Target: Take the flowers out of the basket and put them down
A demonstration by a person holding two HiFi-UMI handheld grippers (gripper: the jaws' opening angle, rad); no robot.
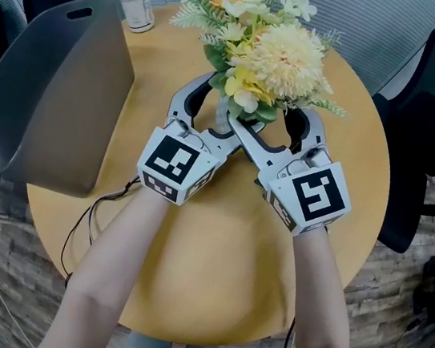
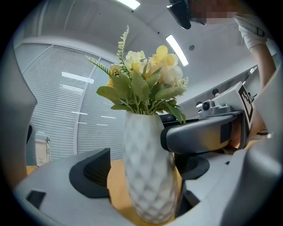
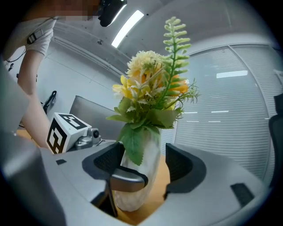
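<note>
A bunch of yellow and cream flowers (image 1: 279,57) with green fern sprigs stands upright in a white dimpled vase (image 2: 148,167) on the round wooden table (image 1: 211,273). From above the blooms hide most of the vase. Both grippers reach in level from the near side, and their fingers cross around it. The left gripper (image 1: 213,95) is open: in the left gripper view its left pad (image 2: 90,170) stands clear of the vase. Also open, the right gripper (image 1: 266,118) has the vase (image 3: 141,176) between its pads, with a gap at the right pad (image 3: 181,165).
A grey chair back (image 1: 59,97) leans over the table's left edge. A white lidded cup (image 1: 135,3) stands at the far left of the table. Dark office chairs (image 1: 428,120) are to the right. A thin cable (image 1: 95,208) hangs off the near left edge.
</note>
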